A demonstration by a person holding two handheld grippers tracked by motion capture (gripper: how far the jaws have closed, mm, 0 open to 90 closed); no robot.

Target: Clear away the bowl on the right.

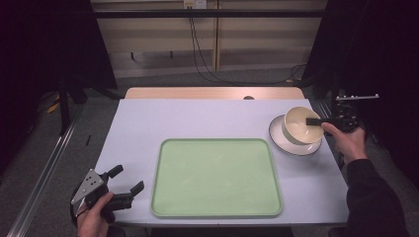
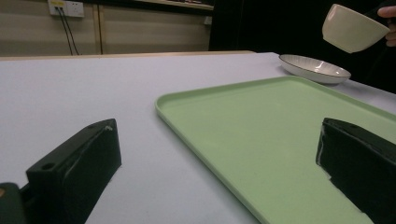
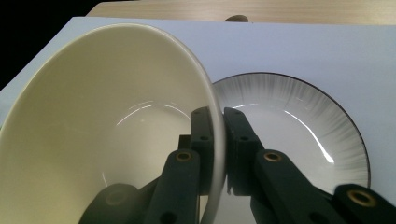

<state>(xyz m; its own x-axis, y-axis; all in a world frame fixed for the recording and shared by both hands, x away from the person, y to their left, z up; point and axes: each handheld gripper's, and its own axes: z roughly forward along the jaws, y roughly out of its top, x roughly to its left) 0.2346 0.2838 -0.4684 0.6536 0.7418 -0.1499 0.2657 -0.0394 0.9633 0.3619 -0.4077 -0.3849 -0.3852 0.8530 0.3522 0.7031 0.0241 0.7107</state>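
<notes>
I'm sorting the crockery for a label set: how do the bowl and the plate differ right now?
The bowl is deep and plain cream; the plate is shallow, with grey streaks and a dark rim. The bowl hangs tilted, clamped at its rim by the right gripper; the plate lies flat on the table. Both are empty.

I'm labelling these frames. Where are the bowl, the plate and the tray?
bowl point(image 3: 93, 116): right gripper view, inner wall.
plate point(image 2: 315, 70): left gripper view, inside surface near the rim.
tray point(image 1: 216, 177): high view, bare green floor.

Table point(image 1: 138, 123) with tray point(image 1: 216, 177), plate point(image 1: 276, 136)
</notes>
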